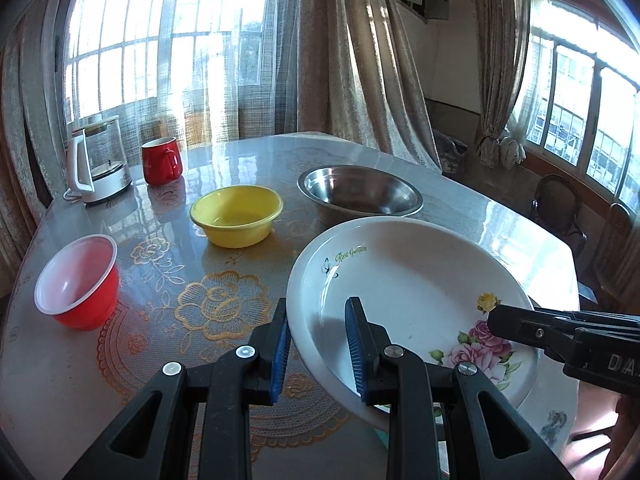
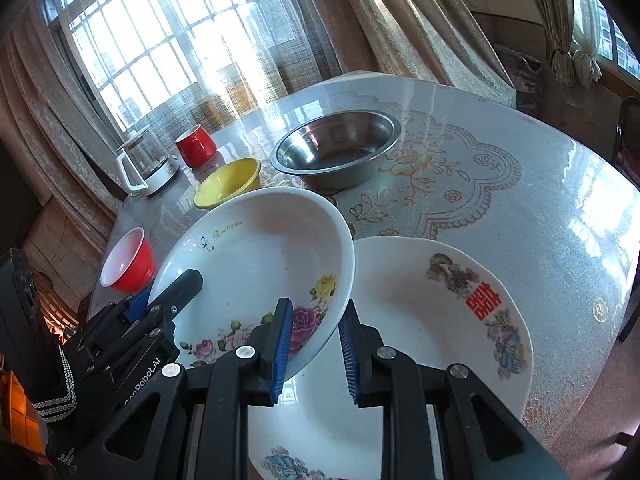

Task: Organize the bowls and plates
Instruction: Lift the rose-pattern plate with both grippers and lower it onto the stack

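Note:
A white plate (image 1: 408,276) with roses and "Rose Garden" lettering hangs tilted above the table, held by both grippers. My left gripper (image 1: 318,356) is shut on its left rim, one blue pad inside and one outside. On the opposite rim, by the rose print, my right gripper (image 2: 314,350) is shut on the same plate (image 2: 260,256). Each gripper shows in the other's view: the right gripper (image 1: 496,320) and the left gripper (image 2: 168,292). Under the raised plate lies a second white plate (image 2: 432,320) with a red character, flat on the table.
Behind stand a steel bowl (image 1: 360,190), a yellow bowl (image 1: 236,214), a red bowl with a white inside (image 1: 76,280), a red mug (image 1: 160,160) and a glass kettle (image 1: 98,166). The glossy table (image 2: 540,200) ends near curtains at the back.

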Demonstrator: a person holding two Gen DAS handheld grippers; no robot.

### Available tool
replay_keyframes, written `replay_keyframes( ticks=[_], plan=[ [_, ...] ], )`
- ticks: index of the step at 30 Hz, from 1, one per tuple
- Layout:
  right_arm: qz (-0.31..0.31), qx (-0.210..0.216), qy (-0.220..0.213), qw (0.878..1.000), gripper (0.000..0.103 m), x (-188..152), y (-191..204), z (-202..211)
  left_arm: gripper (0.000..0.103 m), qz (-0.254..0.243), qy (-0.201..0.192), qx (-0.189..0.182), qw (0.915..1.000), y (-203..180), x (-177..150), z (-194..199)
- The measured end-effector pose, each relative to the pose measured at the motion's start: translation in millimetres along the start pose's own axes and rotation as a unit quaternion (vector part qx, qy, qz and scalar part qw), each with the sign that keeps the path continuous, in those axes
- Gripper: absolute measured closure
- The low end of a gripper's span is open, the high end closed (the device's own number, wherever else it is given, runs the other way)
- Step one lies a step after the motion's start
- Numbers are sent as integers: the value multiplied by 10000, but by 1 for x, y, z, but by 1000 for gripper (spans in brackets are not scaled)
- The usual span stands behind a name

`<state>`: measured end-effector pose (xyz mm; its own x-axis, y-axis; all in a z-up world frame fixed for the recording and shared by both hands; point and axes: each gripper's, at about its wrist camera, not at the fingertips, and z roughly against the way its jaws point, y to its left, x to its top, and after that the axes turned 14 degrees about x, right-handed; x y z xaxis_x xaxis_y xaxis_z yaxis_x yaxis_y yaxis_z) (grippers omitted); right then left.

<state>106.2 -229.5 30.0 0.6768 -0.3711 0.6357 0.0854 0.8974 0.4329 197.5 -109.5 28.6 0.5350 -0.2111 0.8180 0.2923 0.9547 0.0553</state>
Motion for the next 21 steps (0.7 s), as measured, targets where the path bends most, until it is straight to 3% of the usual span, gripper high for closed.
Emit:
replay_keyframes(
  ticks=[21],
  plan=[
    [-544,-255,34,9982,79,-37,-47,50,75,-819,-97,-524,9952,-61,-21,22]
  ],
)
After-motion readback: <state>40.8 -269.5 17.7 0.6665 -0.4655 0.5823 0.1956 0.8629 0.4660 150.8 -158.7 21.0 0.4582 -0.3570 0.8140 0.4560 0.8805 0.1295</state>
